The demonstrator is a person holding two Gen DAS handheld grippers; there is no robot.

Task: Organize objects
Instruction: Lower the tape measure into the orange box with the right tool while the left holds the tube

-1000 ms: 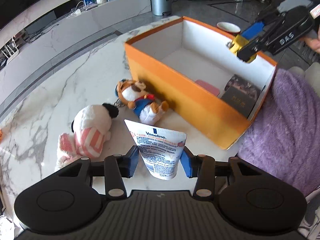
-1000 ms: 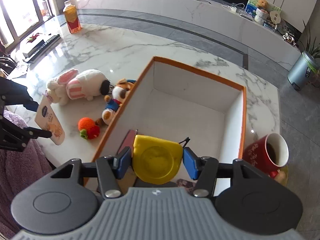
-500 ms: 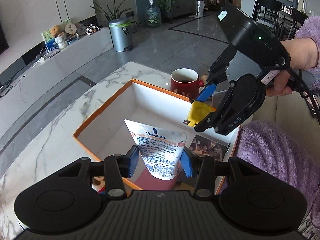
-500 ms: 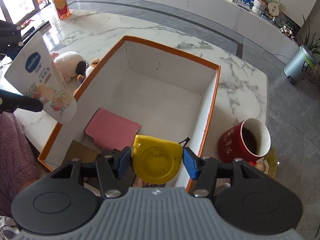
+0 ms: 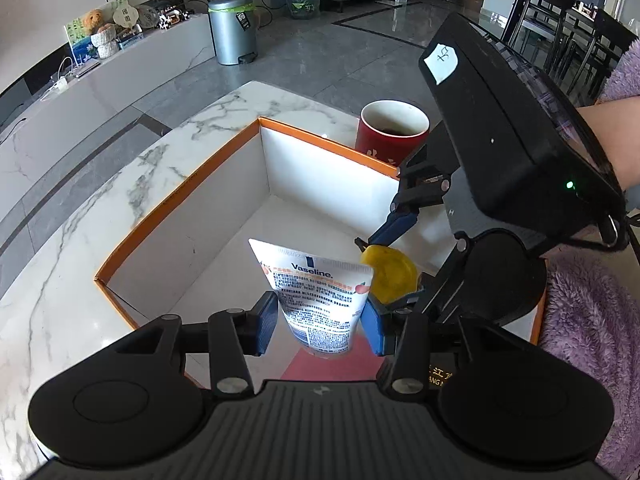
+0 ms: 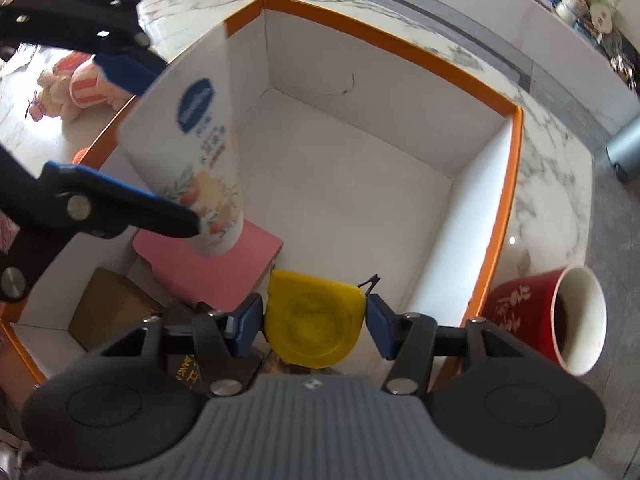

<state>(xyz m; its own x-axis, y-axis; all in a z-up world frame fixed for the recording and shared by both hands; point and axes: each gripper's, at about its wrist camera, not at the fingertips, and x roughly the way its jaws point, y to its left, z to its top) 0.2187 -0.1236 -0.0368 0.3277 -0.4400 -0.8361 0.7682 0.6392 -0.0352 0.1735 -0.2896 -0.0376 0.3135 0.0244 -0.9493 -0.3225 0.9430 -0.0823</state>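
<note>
- Left wrist view: left tongs (image 5: 318, 322) are clamping a Vaseline tube (image 5: 318, 300) above the orange box (image 5: 176, 200).
- Right tongs (image 6: 316, 326) are gripping a yellow tape measure (image 6: 314, 320) inside the box, beside the pink block (image 6: 208, 264).
- A red mug (image 6: 560, 316) is standing on the tabletop (image 5: 80, 240).

Looking steeply down from each wrist, close above the orange box (image 5: 176, 204), from opposite sides; sharing its white inside.

R gripper (image 6: 315, 326) clamps yellow plastic tape measure (image 6: 316, 322) over orange-rimmed white cardboard box (image 6: 514, 184); white lotion tube (image 6: 192, 152) w/ L gripper (image 6: 136, 136).
</note>
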